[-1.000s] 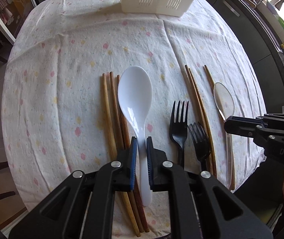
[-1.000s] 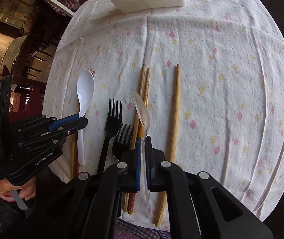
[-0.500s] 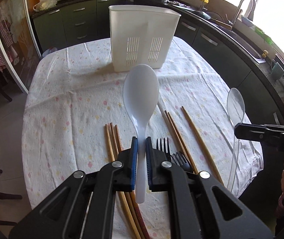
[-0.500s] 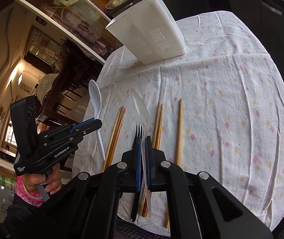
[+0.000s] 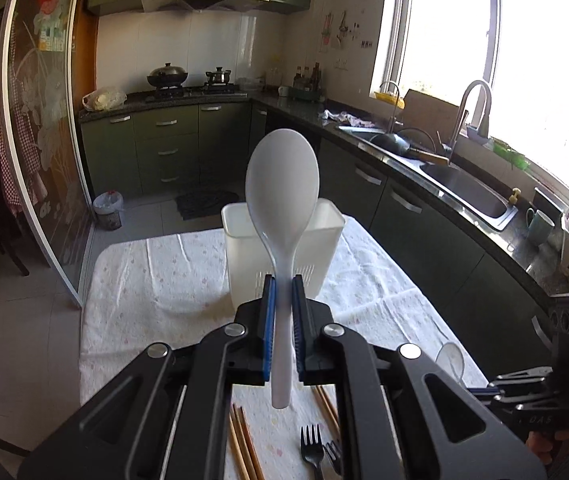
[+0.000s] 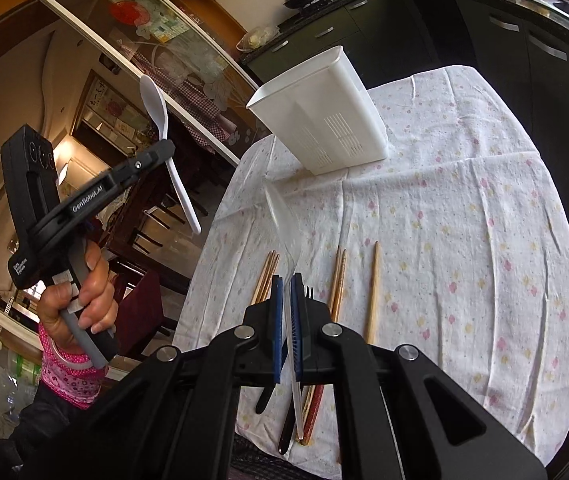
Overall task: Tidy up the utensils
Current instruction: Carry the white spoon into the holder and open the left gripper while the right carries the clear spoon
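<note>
My left gripper (image 5: 282,284) is shut on the handle of a white rice spoon (image 5: 282,188) and holds it upright in the air, in line with the white utensil basket (image 5: 280,256) standing on the table. It also shows in the right wrist view (image 6: 166,150), raised high at the left. My right gripper (image 6: 285,284) is shut on a clear plastic spoon (image 6: 282,224), lifted above the table; its bowl shows in the left wrist view (image 5: 450,364). The basket (image 6: 324,120) stands at the table's far side.
Wooden chopsticks (image 6: 372,292) and black forks (image 5: 312,452) lie on the flowered tablecloth (image 6: 464,240) near the front edge. Kitchen counter with sink (image 5: 464,188) runs along the right. Chairs (image 6: 144,224) stand left of the table.
Both grippers have lifted their spoons well up off the table and tilted upward, so the views now look across the kitchen. The basket now sits behind the white spoon.
</note>
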`<act>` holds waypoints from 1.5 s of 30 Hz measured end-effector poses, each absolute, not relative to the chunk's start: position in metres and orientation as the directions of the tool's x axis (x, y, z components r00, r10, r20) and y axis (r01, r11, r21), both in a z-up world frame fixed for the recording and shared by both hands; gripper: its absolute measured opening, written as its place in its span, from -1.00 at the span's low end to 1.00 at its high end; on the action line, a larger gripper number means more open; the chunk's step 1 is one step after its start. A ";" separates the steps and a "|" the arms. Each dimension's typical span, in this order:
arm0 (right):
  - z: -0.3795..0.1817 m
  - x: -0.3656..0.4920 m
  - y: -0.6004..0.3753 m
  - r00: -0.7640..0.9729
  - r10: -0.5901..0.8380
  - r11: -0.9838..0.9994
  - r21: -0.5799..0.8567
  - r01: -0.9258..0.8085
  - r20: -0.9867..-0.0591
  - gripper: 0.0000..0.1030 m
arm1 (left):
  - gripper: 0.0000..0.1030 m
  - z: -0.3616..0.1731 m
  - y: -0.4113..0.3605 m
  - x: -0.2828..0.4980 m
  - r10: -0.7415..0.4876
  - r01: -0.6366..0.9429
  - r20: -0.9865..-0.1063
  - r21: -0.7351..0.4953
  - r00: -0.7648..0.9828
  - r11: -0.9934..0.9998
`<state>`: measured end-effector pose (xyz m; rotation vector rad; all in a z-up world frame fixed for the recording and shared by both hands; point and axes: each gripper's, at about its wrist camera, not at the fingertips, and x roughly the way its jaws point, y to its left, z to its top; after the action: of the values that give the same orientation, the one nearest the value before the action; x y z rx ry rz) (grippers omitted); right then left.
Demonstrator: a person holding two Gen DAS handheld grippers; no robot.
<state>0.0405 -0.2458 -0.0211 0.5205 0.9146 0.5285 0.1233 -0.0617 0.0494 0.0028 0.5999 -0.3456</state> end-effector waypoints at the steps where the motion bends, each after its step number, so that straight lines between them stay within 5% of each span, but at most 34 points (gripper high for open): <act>1: -0.020 0.040 -0.247 0.507 0.631 0.750 0.629 -0.205 -0.587 -0.90 | -0.84 0.059 -0.063 0.130 -0.325 0.322 -0.516 -0.099 0.792 0.942; 11: -0.011 0.039 -0.265 0.557 0.651 0.711 0.670 -0.212 -0.515 -0.90 | -0.84 0.067 -0.082 0.202 -0.308 0.289 -0.197 -0.119 0.931 0.950; 32: 0.004 0.054 -0.262 0.584 0.668 0.692 0.674 -0.259 -0.461 -0.90 | -0.83 -0.028 -0.090 0.238 -0.237 0.224 -0.330 -0.078 0.914 0.972; 37: 0.012 0.057 -0.258 0.594 0.660 0.703 0.658 -0.271 -0.460 -0.90 | -0.74 -0.035 -0.089 0.237 -0.240 0.227 -0.348 -0.079 0.906 0.971; 41: 0.020 0.062 -0.255 0.606 0.650 0.714 0.642 -0.279 -0.459 -0.90 | -0.46 -0.037 -0.086 0.233 -0.237 0.224 -0.348 -0.077 0.907 0.971; 45: 0.037 0.074 -0.255 0.642 0.631 0.726 0.623 -0.290 -0.436 -0.90 | -0.46 -0.029 -0.079 0.228 -0.247 0.224 -0.334 -0.108 0.910 0.969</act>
<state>0.0741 -0.2555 0.0371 0.5398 0.6904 0.5548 0.2277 -0.0786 -0.0295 -0.0674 0.3528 -0.2429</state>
